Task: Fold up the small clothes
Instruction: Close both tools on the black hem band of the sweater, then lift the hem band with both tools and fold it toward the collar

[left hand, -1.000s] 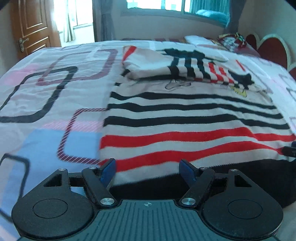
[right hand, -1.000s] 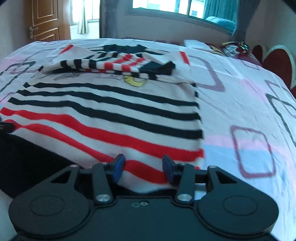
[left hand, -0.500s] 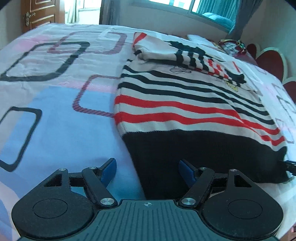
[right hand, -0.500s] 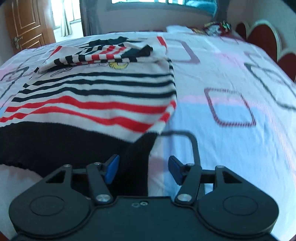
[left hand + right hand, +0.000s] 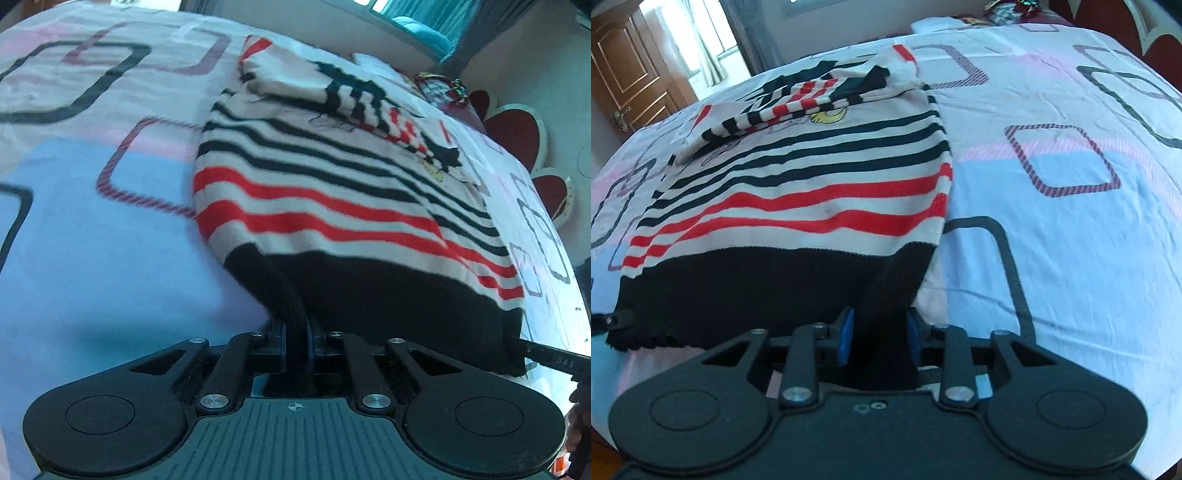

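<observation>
The striped sweater [image 5: 332,192] lies flat on the bed [image 5: 110,240], sleeves folded across its chest, cream with black and red bands above a black hem. My left fingers [image 5: 295,343] have just clamped onto the hem's left corner; my right fingers [image 5: 877,336] have been closing on its right corner, cloth bunched between them.

1. One striped knit sweater [image 5: 332,206], cream with black and red bands and a black hem.
2. One patterned bedsheet [image 5: 1071,192].
3. Two black two-finger grippers [image 5: 295,345] [image 5: 879,334].
4. One brown wooden door [image 5: 624,74].
</observation>
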Tool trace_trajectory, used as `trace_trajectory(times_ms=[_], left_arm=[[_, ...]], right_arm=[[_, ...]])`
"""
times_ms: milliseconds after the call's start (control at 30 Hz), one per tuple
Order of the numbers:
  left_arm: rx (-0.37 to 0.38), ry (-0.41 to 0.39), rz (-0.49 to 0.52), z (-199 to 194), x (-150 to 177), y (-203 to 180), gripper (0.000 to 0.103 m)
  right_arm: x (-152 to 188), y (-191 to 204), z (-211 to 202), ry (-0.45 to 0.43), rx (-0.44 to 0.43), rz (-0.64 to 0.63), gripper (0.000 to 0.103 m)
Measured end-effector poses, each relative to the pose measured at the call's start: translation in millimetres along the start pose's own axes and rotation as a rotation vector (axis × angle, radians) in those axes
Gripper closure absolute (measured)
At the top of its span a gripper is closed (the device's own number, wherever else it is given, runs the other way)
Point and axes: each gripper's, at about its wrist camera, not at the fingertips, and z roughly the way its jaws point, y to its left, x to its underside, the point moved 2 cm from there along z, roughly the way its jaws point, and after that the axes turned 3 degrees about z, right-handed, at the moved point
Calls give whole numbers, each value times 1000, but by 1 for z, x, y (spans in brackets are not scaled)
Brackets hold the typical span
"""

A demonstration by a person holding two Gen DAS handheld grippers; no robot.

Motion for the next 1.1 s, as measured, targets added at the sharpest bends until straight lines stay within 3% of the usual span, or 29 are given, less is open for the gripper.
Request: trace_trajectory(times_ms=[67, 333, 533, 733, 900, 933, 1000, 1033, 1067, 1100], left_arm=[[14, -47, 38, -5, -6, -9, 93], [63, -277, 94, -11, -82, -40, 94], [31, -358, 70, 31, -174, -52, 94], [-90, -362, 31, 97, -257, -48, 94], [-177, -238, 17, 155, -288, -39, 94], [-177, -207, 26, 162, -290, -38, 93], [-169, -179, 59, 165, -290, -38, 87], [-163, -189, 79, 162, -287, -37, 74], [-169, -205, 104, 157, -283, -37, 39], [-191, -226, 128, 152, -282, -37, 19]], right_arm=[[-1, 5, -1, 2, -12, -32, 93], [-43, 13, -24, -160, -110, -34, 93], [-124, 17, -14, -297, -172, -25, 93], [-214, 14, 57, -295, -181, -8, 93], [-265, 5, 119, -233, -150, 28, 90], [-269, 5, 129, -220, -142, 23, 84], [-276, 6, 144, -196, -113, -2, 70], [-278, 5, 145, -205, -105, -12, 59], [-279, 5, 145, -219, -106, -24, 49], [-281, 4, 142, -238, -107, -37, 46]])
